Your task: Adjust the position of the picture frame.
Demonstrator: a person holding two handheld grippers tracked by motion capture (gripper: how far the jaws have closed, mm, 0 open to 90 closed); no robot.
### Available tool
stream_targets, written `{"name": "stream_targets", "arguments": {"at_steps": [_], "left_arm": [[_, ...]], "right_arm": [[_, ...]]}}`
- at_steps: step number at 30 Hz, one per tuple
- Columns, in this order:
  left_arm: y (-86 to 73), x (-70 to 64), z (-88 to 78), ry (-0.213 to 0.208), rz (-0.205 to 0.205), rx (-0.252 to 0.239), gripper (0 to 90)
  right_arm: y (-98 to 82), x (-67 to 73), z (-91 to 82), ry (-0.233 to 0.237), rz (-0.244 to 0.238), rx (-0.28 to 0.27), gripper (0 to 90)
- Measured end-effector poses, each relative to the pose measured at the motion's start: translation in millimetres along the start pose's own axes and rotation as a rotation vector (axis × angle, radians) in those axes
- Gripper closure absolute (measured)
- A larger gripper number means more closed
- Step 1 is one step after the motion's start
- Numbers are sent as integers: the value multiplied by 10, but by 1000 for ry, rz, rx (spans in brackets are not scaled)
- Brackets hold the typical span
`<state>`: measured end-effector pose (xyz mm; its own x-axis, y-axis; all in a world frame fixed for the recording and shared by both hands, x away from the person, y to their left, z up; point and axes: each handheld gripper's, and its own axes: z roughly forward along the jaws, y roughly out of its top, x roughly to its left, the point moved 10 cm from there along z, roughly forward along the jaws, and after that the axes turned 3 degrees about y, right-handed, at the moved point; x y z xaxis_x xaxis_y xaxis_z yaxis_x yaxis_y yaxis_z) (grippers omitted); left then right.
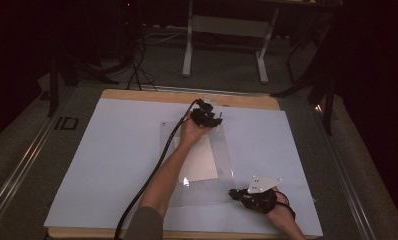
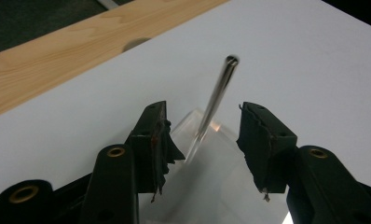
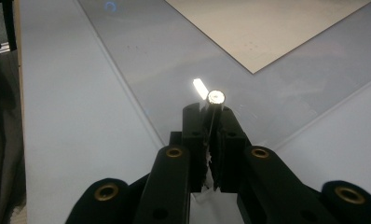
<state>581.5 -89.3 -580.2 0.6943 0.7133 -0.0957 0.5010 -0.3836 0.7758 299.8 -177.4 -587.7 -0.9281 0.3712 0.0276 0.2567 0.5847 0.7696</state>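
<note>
Left gripper (image 1: 207, 117), at the far edge of the clear plastic sleeve (image 1: 222, 150): jaws spread, the sleeve's raised corner and a thin metal rod (image 2: 216, 100) between them, unpinched. The sleeve lies flat on the white table cover (image 1: 112, 165), a paper sheet (image 1: 199, 160) inside. Right gripper (image 1: 244, 196), at the sleeve's near corner: jaws pressed together on a second shiny rod (image 3: 215, 100).

Right gripper (image 3: 210, 116) fingers pinch a shiny rod (image 3: 216, 99) above clear sheet (image 3: 174, 56).
</note>
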Motion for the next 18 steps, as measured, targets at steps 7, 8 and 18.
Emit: {"name": "stream_targets", "arguments": {"at_steps": [7, 8, 18], "left_arm": [[2, -29, 250, -5, -16, 20, 594], [13, -26, 265, 0, -25, 18, 605], [24, -18, 286, 48, 6, 28, 814]], "right_arm": [[1, 4, 2, -7, 12, -9, 850], [1, 4, 3, -8, 16, -11, 850], [-31, 5, 12, -15, 72, -41, 835]]}}
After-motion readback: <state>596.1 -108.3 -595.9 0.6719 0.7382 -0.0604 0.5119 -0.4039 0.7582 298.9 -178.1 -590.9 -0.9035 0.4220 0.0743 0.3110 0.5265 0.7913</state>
